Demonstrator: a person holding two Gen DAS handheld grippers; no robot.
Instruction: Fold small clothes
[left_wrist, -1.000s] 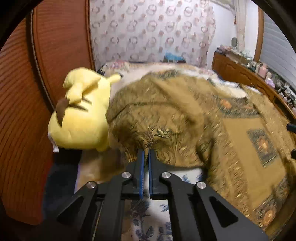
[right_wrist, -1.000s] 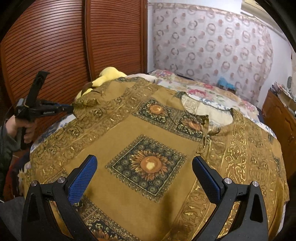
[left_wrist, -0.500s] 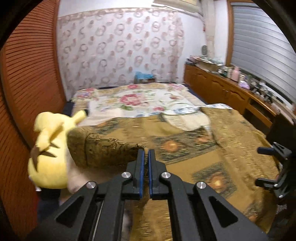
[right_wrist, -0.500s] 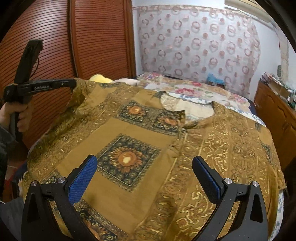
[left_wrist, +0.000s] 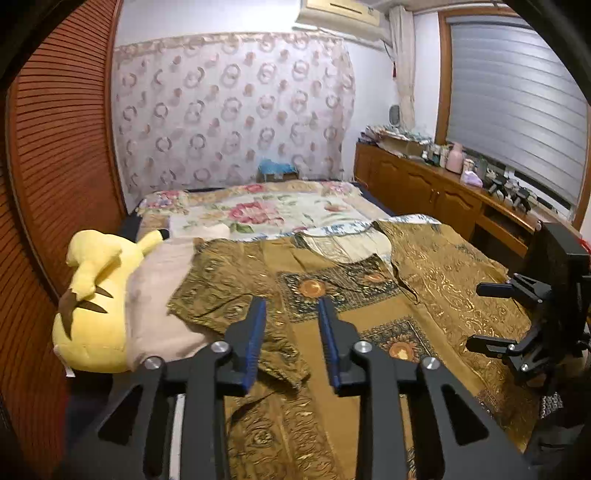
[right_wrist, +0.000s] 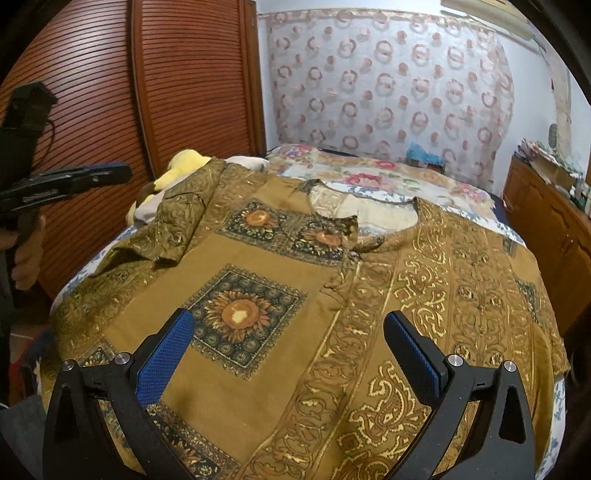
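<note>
The left gripper (left_wrist: 291, 339) is partly open, its jaws are opening, and nothing sits between the blue pads (left_wrist: 255, 336); the folded sleeve (left_wrist: 236, 295) of the brown patterned shirt (left_wrist: 406, 295) lies directly below and ahead of the tips, apart from them. The right gripper (right_wrist: 288, 354) stands wide open and holds nothing; its pads (right_wrist: 166, 354) hover above the shirt front, with the large sunflower square (right_wrist: 240, 314) just ahead of the left-hand pad and the gold scrollwork band (right_wrist: 369, 295) between the two pads. In the right wrist view the left gripper (right_wrist: 74, 181) hangs off the shirt's left edge, gripped by a hand (right_wrist: 26, 254). The shirt lies spread flat on the bed (left_wrist: 280, 210), collar away from both grippers, its sleeve turned inward over the body. Beyond the sleeve, to the left of the left gripper, a yellow plush toy (left_wrist: 96, 295) rests against a pale cushion (left_wrist: 159, 295). Farther on, a floral bedspread (right_wrist: 369, 177) covers the bed, then a ring-patterned curtain (left_wrist: 229, 110). To the right of both grippers stands a wooden cabinet (left_wrist: 424, 188) with bottles on top.
</note>
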